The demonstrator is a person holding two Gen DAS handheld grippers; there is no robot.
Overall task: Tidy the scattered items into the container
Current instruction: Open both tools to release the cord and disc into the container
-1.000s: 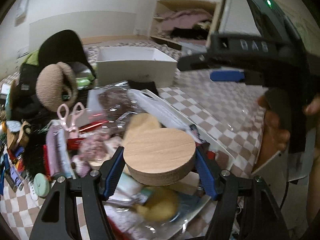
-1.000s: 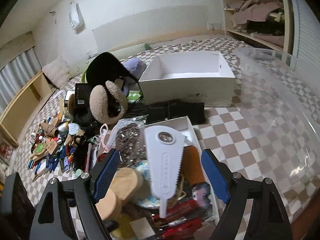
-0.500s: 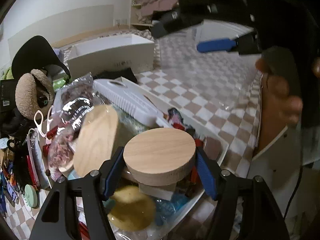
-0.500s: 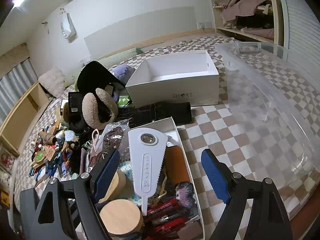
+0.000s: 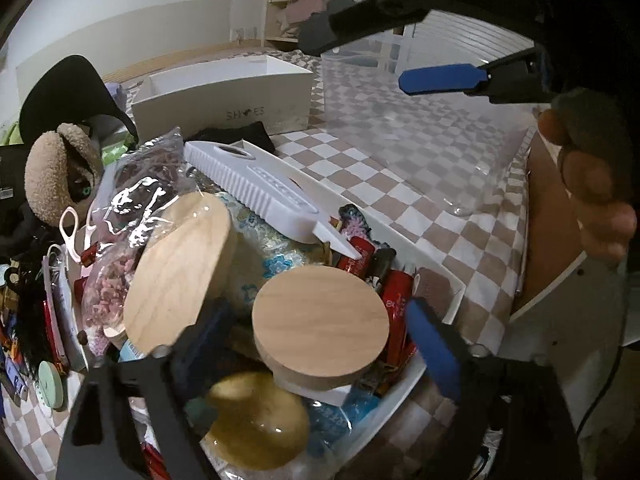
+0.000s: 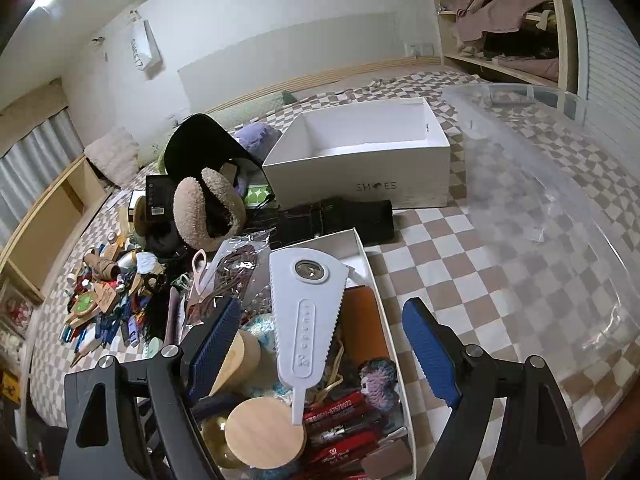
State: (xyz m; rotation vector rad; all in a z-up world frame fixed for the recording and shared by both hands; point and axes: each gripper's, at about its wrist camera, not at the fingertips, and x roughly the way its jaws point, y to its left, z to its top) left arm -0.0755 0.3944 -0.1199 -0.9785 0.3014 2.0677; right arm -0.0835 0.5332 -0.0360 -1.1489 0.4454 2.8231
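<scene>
The container is a white tray [image 6: 366,256] crammed with items: a white toothed tool [image 6: 306,320], red tubes and a crocheted piece. A jar with a round wooden lid [image 5: 320,320] stands upright in the tray near its front corner and also shows in the right wrist view [image 6: 264,432]. My left gripper [image 5: 320,312] is open around it, its blue pads apart from the lid on both sides. A second wooden-lidded jar [image 5: 180,280] leans tilted just to the left. My right gripper [image 6: 324,308] hangs open above the tray with nothing in it.
A white shoe box [image 6: 360,184] stands open behind the tray, with a black pouch [image 6: 340,220] in front of it. A clear plastic bin [image 6: 540,220] fills the right. Fuzzy earmuffs [image 6: 208,208], a black cap and several small scattered items [image 6: 108,292] lie to the left. A hand [image 5: 592,200] holds the right gripper.
The left gripper brought the wooden-lidded jar down into the tray, then opened and let it go. The right gripper drew back a little and stayed open.
</scene>
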